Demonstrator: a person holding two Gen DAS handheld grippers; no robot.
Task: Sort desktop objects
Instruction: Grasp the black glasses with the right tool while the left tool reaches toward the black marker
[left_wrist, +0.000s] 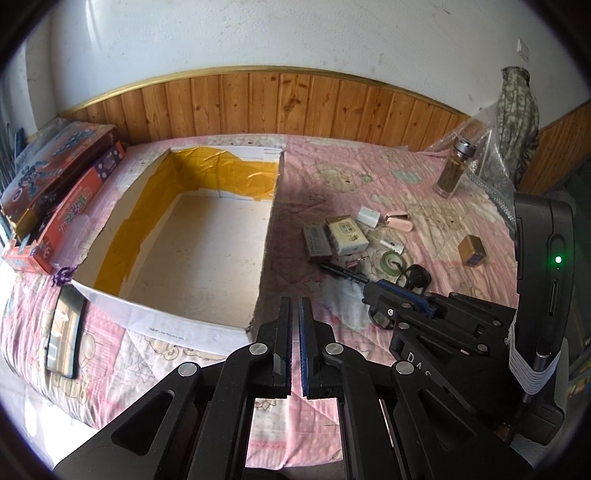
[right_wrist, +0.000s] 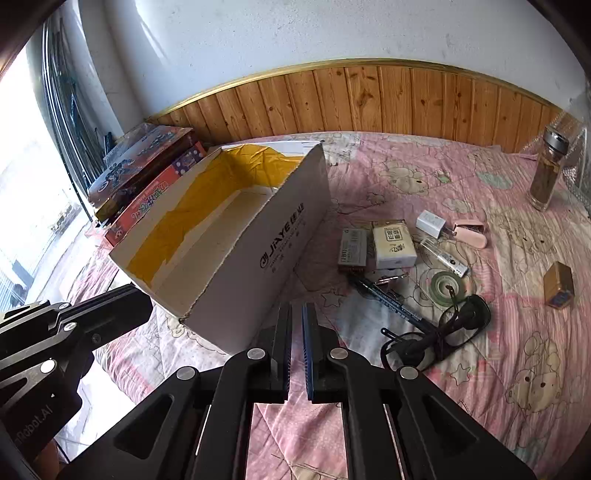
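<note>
The box (left_wrist: 207, 254) sits at the left on the bed (right_wrist: 498, 332), and it is empty inside. So the sorting has not started yet.

The left claw (left_wrist: 294, 314) is shut and holds nothing. It hangs over the box's near corner.

The right claw (right_wrist: 296, 321) is shut too, with nothing in it.

At 2 o'clock from the right claw lies the pile: two packs (right_wrist: 373, 245), a pen (right_wrist: 388, 299), a tape roll (right_wrist: 443, 286), a black cord (right_wrist: 443, 332), a plug (right_wrist: 430, 223), a pink case (right_wrist: 469, 234) and a gold lighter (right_wrist: 558, 284). A jar (right_wrist: 546, 177) stands far off at 1 o'clock. I think all of these still need to go in the box.
</note>
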